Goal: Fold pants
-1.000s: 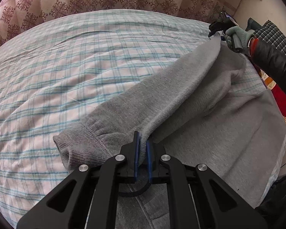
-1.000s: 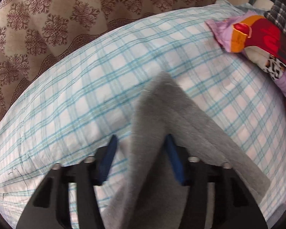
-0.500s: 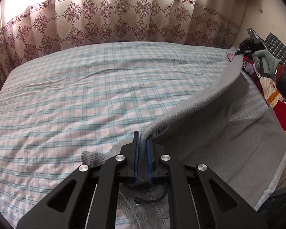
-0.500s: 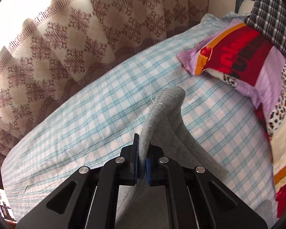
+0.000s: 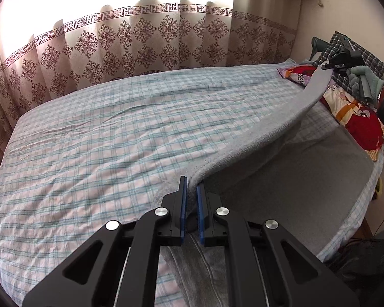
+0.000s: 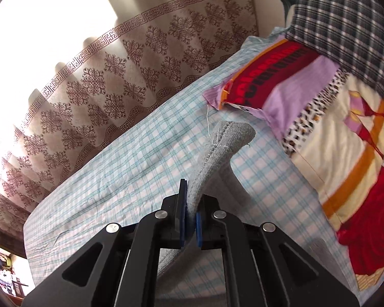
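The red band on the pillow carries dark lettering, too warped to read. The left gripper is pinched tight on one end of the grey pants, which rise from its blue pads in a taut strip to the right gripper, also clamped on the cloth (the stitched hem pokes out past its fingers). The rest of the pants lies flat on the checked bedsheet, near the bed's right edge. Patterned curtains hang behind.
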